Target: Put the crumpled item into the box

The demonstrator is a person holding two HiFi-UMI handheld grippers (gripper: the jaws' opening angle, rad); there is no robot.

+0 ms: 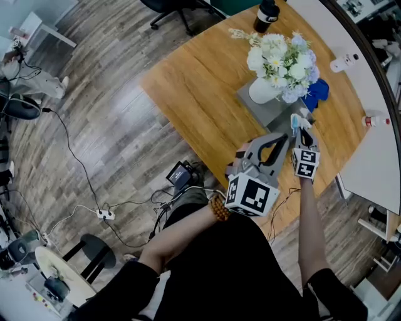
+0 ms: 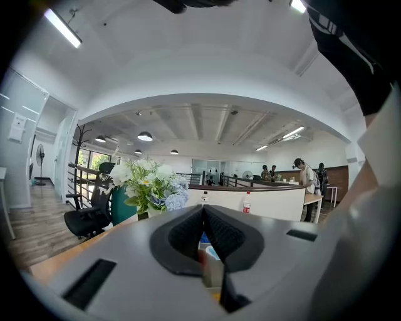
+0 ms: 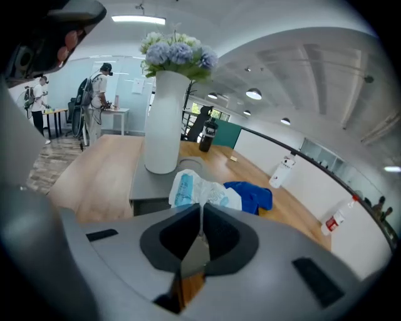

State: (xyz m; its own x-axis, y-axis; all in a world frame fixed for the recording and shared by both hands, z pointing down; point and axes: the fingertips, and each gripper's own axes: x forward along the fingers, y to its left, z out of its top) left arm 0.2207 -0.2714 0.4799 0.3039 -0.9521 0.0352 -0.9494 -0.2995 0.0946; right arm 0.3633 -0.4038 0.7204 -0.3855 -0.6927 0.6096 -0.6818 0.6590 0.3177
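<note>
A crumpled white and blue plastic wrapper (image 3: 197,190) sits right at the tips of my right gripper (image 3: 200,212), whose jaws are shut with a thin edge of it between them. In the head view the wrapper (image 1: 296,119) hangs at the right gripper (image 1: 302,127), beside the near corner of the flat grey box (image 1: 270,108). A white vase stands on the box (image 3: 147,183). My left gripper (image 1: 286,136) is just left of the right one, pointing the same way. Its jaws (image 2: 203,212) are shut with nothing in them.
The white vase of flowers (image 1: 277,63) occupies the box top. A blue cloth (image 1: 317,91) lies behind the box. A black bottle (image 1: 265,15) stands at the far table edge. A white counter (image 1: 369,150) with small bottles (image 1: 374,120) runs along the right.
</note>
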